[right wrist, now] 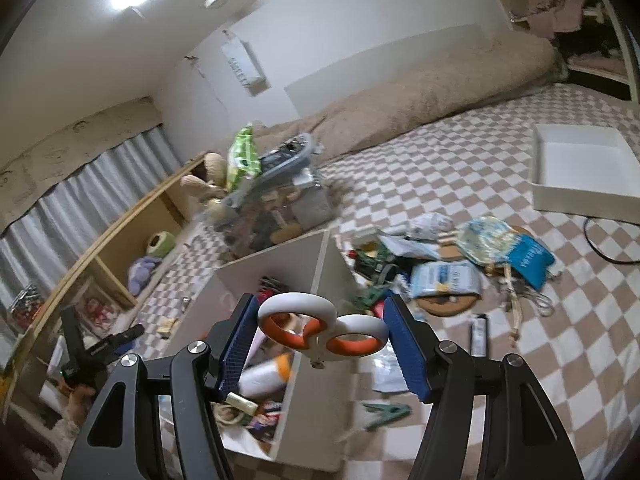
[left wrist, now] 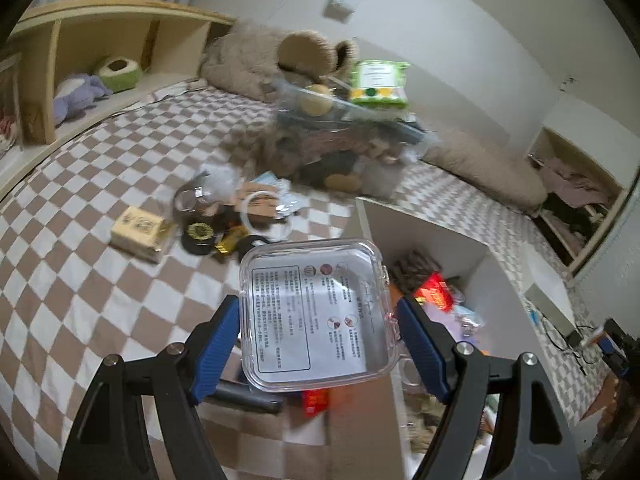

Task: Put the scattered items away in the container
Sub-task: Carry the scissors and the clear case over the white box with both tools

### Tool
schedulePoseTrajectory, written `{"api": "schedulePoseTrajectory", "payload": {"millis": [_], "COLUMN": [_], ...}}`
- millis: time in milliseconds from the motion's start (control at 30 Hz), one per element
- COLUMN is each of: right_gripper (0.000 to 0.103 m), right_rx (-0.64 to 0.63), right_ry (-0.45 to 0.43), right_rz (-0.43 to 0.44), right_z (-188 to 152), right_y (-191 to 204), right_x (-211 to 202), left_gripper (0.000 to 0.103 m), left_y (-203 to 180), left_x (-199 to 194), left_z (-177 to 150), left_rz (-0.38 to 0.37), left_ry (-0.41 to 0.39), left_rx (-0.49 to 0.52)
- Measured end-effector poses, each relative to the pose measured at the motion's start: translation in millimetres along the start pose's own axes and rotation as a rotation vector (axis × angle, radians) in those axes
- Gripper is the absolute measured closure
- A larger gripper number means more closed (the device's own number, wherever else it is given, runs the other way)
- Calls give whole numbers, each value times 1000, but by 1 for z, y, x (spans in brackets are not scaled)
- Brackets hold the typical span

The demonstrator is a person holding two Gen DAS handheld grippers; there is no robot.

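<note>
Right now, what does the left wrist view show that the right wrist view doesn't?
Only the left wrist view: the left gripper shut on a clear plastic case, and a black tape roll.
Only the right wrist view: the right gripper shut on orange-and-white scissors, a green clothespin, an empty white tray.
Both: the white container box and checkered bedspread.

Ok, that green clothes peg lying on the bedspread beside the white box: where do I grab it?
Probably across the middle of the green clothes peg, from straight above. It lies flat on the checked bedspread, its long axis running sideways in the right wrist view, so its narrow width is the easy span. The white box stands close on its left.
</note>
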State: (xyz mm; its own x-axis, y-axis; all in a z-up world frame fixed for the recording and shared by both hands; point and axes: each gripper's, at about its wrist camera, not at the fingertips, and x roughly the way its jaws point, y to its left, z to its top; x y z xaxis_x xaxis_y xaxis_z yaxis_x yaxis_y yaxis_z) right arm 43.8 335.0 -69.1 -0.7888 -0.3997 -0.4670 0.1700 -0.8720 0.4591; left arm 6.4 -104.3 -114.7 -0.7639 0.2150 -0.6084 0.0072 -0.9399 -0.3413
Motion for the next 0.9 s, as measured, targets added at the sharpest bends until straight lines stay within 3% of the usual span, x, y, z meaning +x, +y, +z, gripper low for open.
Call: {"api": "schedulePoseTrajectory", "payload": {"millis": [300, 600, 900], "right_gripper": [38, 38, 38], "right_rx": [-18, -72, -108], "right_ry": [19, 142, 223], "right_rz": [96, 160, 174], "right_z": [-7, -34, -54], "right_y": [36, 66, 78], "right_x": [19, 51, 67], "left_gripper": [24, 24, 24], "left_y": [-50, -88, -107], "left_x": [-4, 5, 13], "left_z": [-13, -33, -48], "left_rz": [-134, -222, -211], "left_ry": [-10, 56, 88], "left_rx": [82, 174, 248]}}
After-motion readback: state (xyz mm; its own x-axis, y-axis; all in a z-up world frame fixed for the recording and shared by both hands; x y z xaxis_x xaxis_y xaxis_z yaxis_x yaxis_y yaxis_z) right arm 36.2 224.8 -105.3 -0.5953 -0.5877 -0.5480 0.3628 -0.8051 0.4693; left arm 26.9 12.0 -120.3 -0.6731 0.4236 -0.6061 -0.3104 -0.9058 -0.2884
